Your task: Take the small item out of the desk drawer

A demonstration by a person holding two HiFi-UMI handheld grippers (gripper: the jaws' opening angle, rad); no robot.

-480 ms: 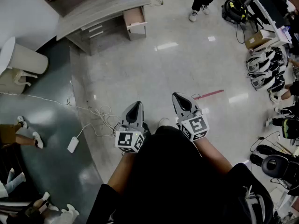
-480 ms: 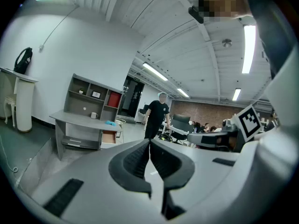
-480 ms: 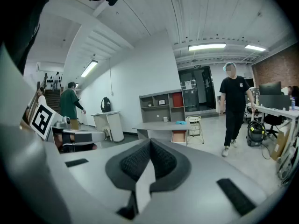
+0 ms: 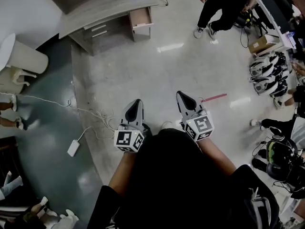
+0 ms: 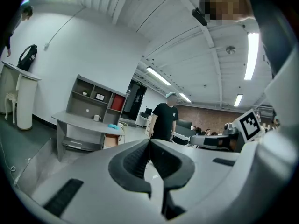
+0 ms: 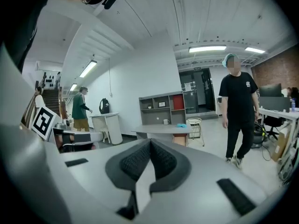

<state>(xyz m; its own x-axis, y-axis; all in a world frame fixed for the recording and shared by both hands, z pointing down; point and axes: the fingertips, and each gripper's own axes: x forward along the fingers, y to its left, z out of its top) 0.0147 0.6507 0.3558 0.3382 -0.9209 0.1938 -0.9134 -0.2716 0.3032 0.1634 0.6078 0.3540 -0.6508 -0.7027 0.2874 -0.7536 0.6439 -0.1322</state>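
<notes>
While closed, 2 tools (image 4: 136,102) (image 4: 180,95); 1 desk (image 4: 102,12), 1 drawer (image 4: 141,18)

My left gripper (image 4: 135,105) and my right gripper (image 4: 183,98) look like smooth grey plastic, and their dark pads (image 5: 134,158) are rough with little ridges. The pale floor (image 4: 157,75) is hard and shiny, with lights glinting on it. The desk (image 4: 102,9) looks like dull grey wood, and its drawer (image 4: 141,18) is light bare wood inside.

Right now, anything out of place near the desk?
The desk has its drawer pulled open. A white cable with its adapter sprawls loose across the floor, likely a trip risk. Nothing looks spilled or damaged.
</notes>
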